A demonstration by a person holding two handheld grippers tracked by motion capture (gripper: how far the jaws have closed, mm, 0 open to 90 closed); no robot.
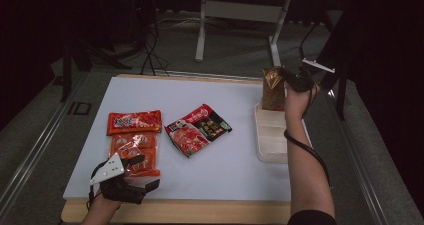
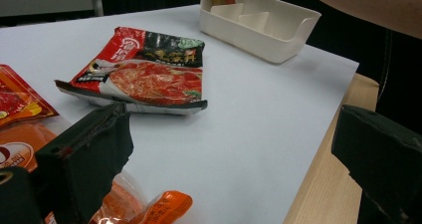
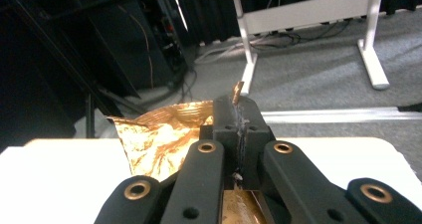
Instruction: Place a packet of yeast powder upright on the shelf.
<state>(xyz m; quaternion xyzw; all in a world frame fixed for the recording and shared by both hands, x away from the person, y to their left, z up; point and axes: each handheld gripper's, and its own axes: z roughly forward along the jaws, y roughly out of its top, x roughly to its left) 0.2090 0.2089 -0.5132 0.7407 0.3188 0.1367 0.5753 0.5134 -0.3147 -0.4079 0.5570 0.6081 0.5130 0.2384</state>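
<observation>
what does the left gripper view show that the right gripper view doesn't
Left gripper view: the red and black sauce packet lying flat, orange packets at the near left, the cream divided tray, and the left gripper with jaws wide apart. Right gripper view: the right gripper pinching the top edge of a gold foil packet, grey floor and a white table leg behind. Both: the white tabletop.

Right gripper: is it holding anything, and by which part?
Yes. The right gripper is shut on the gold packet, pinching its crinkled top edge, above the white tray. The left gripper is open, holding nothing.
</observation>
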